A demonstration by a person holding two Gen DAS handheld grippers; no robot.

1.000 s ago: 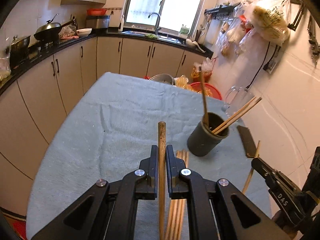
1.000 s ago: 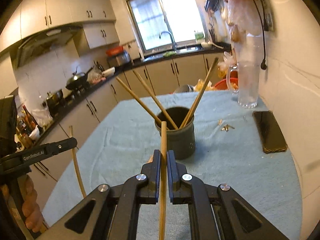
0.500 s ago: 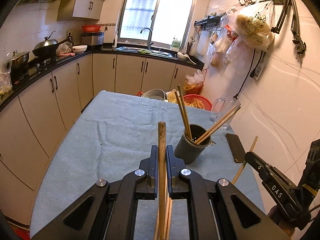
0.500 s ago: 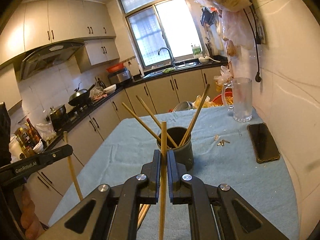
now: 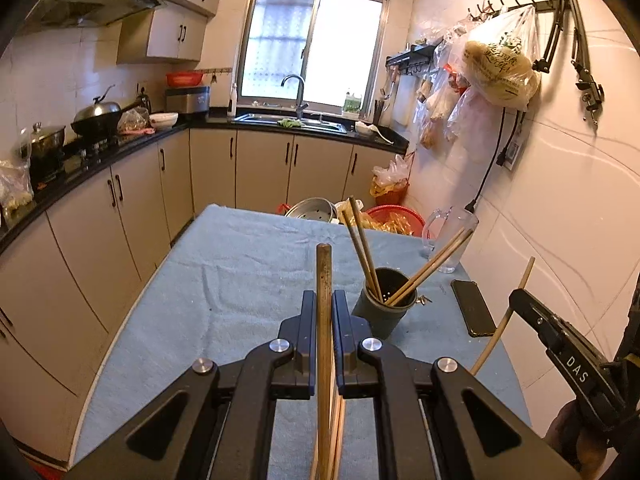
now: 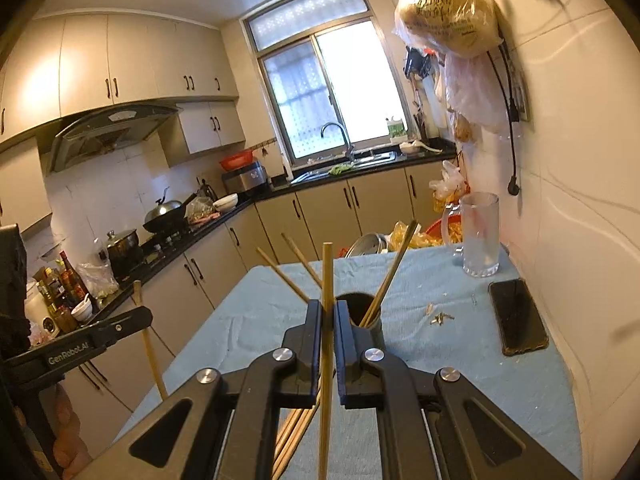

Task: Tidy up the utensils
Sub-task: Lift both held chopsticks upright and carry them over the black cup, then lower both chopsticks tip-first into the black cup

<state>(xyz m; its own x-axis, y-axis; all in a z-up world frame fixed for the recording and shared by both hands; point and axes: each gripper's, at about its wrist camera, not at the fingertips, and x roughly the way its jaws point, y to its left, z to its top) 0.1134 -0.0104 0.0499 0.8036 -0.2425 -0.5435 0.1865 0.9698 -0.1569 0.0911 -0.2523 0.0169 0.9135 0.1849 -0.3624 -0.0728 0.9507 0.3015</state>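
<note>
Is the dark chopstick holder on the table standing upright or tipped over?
Upright. The chopstick holder stands on the blue cloth with its round mouth facing up, and chopsticks lean out of it.

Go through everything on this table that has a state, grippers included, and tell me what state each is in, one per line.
left gripper: jaws shut on a chopstick, lifted off the table.
right gripper: jaws shut on a chopstick, lifted too.
chopstick holder: upright, four chopsticks leaning inside.
loose chopsticks: lying flat on the cloth.
glass mug: upright, empty.
phone: flat, screen dark.
</note>
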